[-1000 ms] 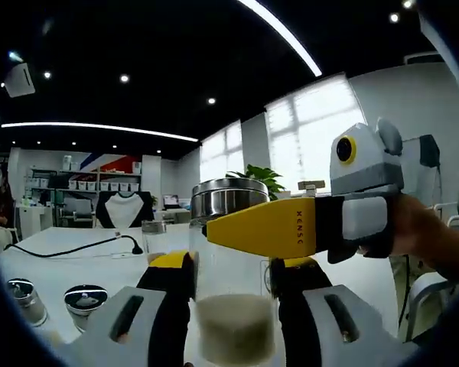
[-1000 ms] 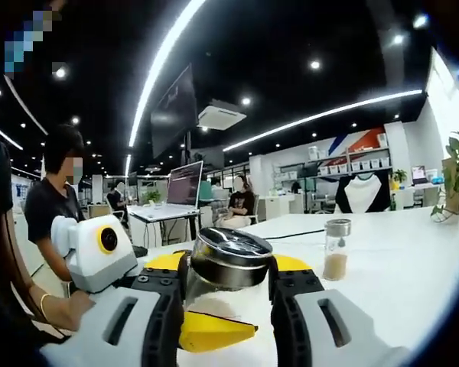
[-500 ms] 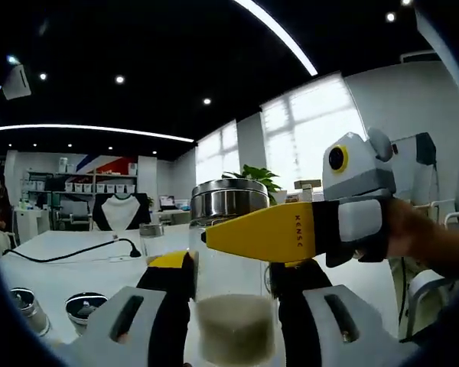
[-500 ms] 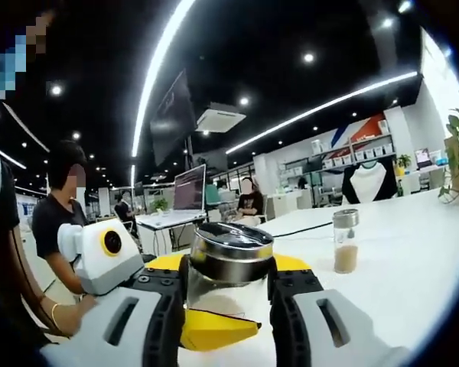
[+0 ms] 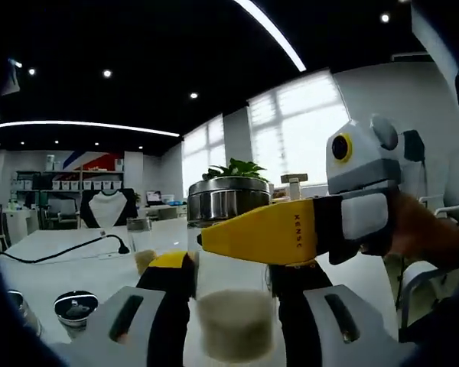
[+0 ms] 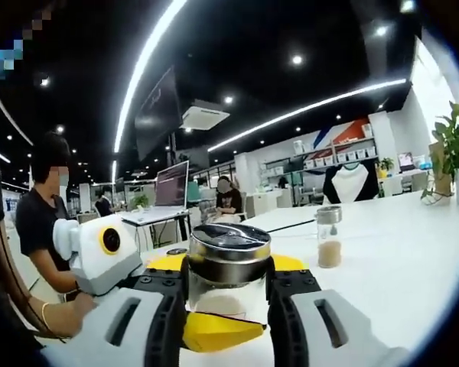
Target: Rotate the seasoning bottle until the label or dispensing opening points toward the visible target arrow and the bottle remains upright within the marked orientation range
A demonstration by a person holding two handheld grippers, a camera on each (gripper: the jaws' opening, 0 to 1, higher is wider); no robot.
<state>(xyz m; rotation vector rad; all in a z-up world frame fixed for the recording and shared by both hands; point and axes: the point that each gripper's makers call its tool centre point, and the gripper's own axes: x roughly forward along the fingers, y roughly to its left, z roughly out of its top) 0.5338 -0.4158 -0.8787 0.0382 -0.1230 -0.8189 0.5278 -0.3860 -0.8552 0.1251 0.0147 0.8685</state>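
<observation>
I have the seasoning bottle [image 5: 233, 298] standing upright between the left gripper [image 5: 231, 294] fingers, its long axis running straight up out of my grip: the glass body with its pale powder sits low between the two dark fingers [image 5: 170, 306], which press on it from either side, and the steel cap [image 5: 228, 199] rises above their tips. From the right gripper view, the same bottle [image 6: 228, 264] is held at cap height by the right gripper [image 6: 227, 294], whose fingers [image 6: 167, 306] close on either side just under the metal lid. In the left gripper view that right gripper [image 5: 291, 229] comes in from the right, its yellow finger lying across the bottle's neck, crosswise to the bottle's axis. So both hold one bottle, left low on the body, right high at the cap, and I judge that any turn must go around that vertical axis. I cannot see a label, a dispensing opening or a target arrow, so I cannot tell how far it must turn. A second small bottle [image 6: 330, 235] stands well apart on the white desk [image 6: 413, 245], beyond the right fingers.
</observation>
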